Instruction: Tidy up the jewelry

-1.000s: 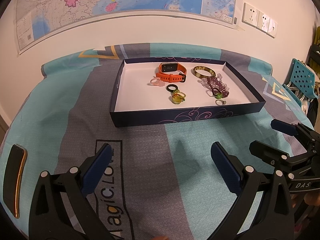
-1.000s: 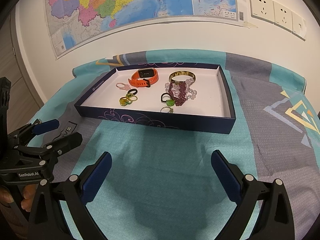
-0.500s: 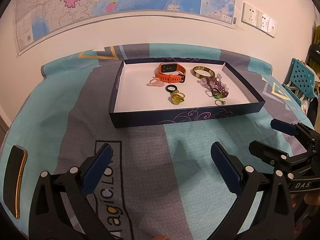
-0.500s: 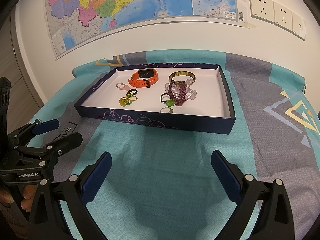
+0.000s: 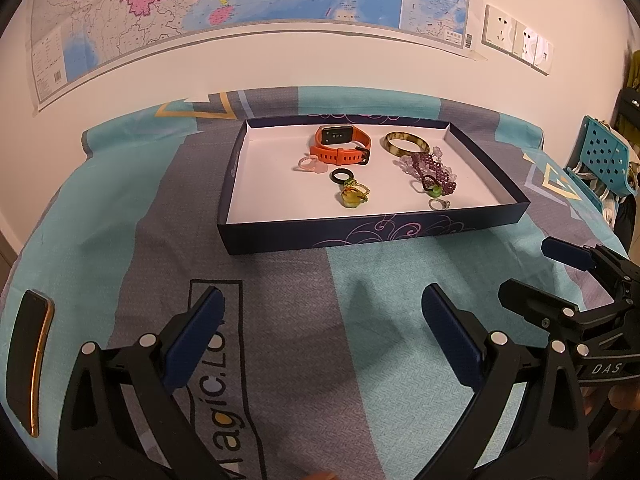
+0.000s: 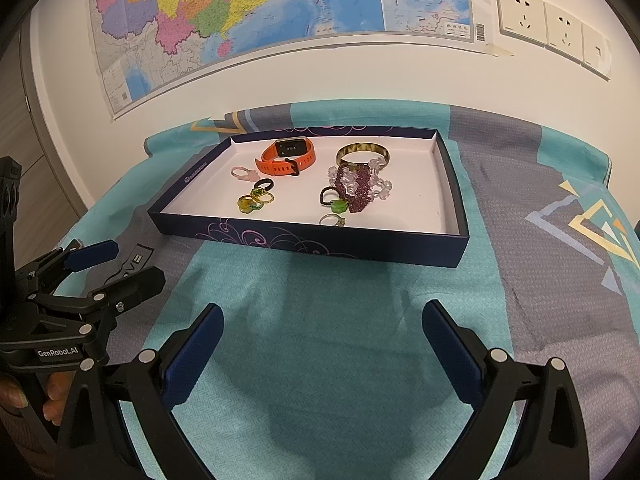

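Note:
A shallow dark blue box [image 5: 360, 236] [image 6: 304, 240] with a white inside lies on the cloth. It holds an orange watch [image 5: 340, 146] [image 6: 286, 158], an olive bangle [image 5: 406, 143] [image 6: 362, 150], a purple bead bracelet [image 5: 434, 170] [image 6: 358, 184], a pink ring [image 5: 310, 165], a black ring [image 5: 341, 176], yellow-green rings [image 5: 354, 196] [image 6: 252, 202] and a silver ring [image 5: 438, 203] [image 6: 333, 220]. My left gripper [image 5: 322, 336] is open and empty, well in front of the box. My right gripper [image 6: 322, 344] is open and empty, also in front of it.
A dark phone with an orange edge [image 5: 28, 360] lies at the cloth's left edge. A teal perforated chair [image 5: 604, 160] stands at the right. A wall with a map [image 6: 280, 12] and sockets [image 6: 552, 28] is behind the table.

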